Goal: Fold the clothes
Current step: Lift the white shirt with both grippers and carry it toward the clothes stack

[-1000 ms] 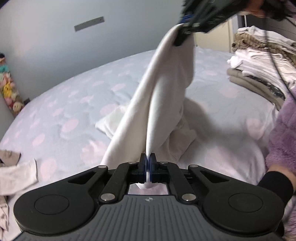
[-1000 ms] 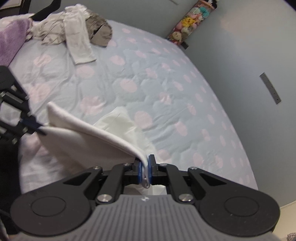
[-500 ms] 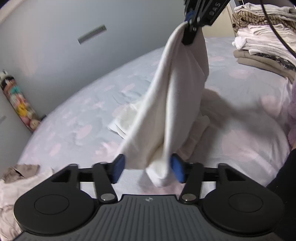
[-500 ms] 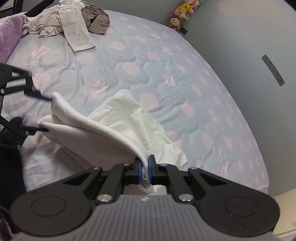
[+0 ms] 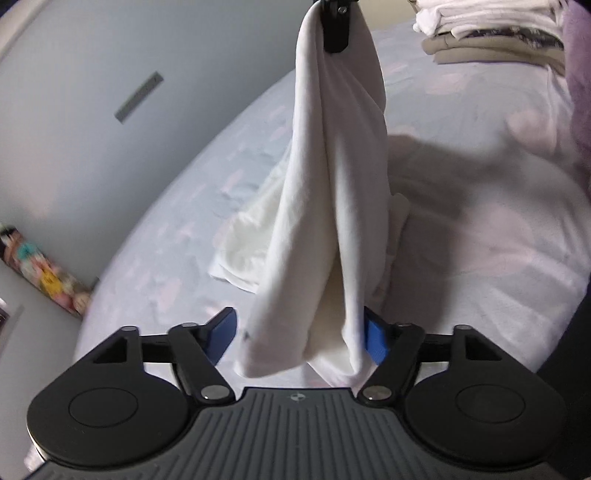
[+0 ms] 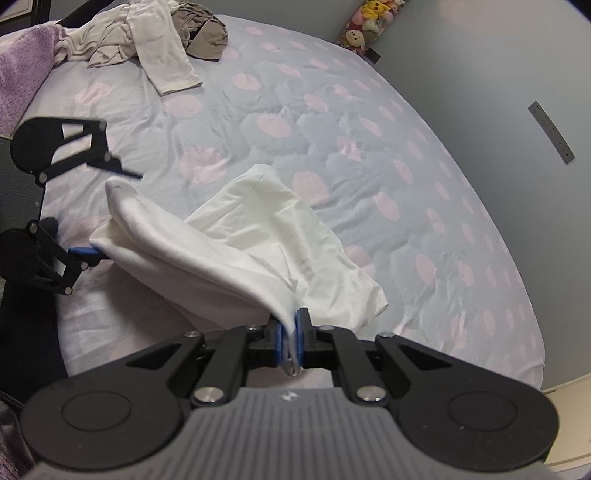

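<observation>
A white garment point(image 5: 332, 206) hangs from my right gripper point(image 6: 290, 338), which is shut on one of its edges. Its lower part rests on the bed. In the right wrist view the garment point(image 6: 236, 243) stretches from my fingers across the bedspread. My left gripper point(image 5: 301, 334) is open, its blue pads on either side of the garment's hanging end, not clamping it. It also shows at the left of the right wrist view point(image 6: 99, 210), jaws spread wide.
The bed has a pale blue spread with pink dots point(image 6: 369, 147). A pile of unfolded clothes point(image 6: 147, 48) lies at its far corner. A stack of folded clothes point(image 5: 491, 33) sits at the upper right. Stuffed toys point(image 6: 369, 18) line the grey wall.
My left gripper opened and let go of the garment's edge, then spread wider. My right gripper lifted its edge higher, so the garment now hangs down from it.
</observation>
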`<control>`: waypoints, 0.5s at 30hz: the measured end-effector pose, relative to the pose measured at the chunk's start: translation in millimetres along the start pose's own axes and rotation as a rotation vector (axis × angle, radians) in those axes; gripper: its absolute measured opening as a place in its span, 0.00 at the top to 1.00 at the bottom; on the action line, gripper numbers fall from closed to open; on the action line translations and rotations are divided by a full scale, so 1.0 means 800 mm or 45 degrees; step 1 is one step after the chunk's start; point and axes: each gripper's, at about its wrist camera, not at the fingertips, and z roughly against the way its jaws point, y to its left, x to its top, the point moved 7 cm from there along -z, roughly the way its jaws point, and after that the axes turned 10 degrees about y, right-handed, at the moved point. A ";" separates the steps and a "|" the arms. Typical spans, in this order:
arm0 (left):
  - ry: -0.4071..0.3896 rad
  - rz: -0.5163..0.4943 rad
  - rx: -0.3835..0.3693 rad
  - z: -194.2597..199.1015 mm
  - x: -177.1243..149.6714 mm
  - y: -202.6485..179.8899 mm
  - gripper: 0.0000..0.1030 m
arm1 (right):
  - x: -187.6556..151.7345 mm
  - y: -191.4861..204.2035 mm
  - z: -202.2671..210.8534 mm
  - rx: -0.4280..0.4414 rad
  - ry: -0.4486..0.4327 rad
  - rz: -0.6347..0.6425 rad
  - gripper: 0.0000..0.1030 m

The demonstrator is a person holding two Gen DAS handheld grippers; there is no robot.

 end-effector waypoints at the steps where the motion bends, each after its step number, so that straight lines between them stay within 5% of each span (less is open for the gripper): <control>1: -0.004 0.025 -0.027 0.002 0.001 0.005 0.56 | 0.000 -0.001 0.000 0.000 -0.003 -0.005 0.92; 3: -0.012 0.074 -0.080 0.005 0.003 0.014 0.85 | -0.001 -0.001 -0.001 0.004 -0.007 -0.004 0.92; 5: -0.020 0.123 -0.133 0.008 0.005 0.023 0.92 | -0.001 -0.003 0.001 -0.007 -0.016 0.006 0.92; 12: -0.110 0.326 -0.257 0.046 0.040 0.124 0.95 | 0.010 -0.040 0.033 -0.132 -0.106 -0.033 0.93; 15: -0.146 0.282 -0.244 0.073 0.066 0.154 0.95 | 0.020 -0.063 0.057 -0.217 -0.169 -0.067 0.93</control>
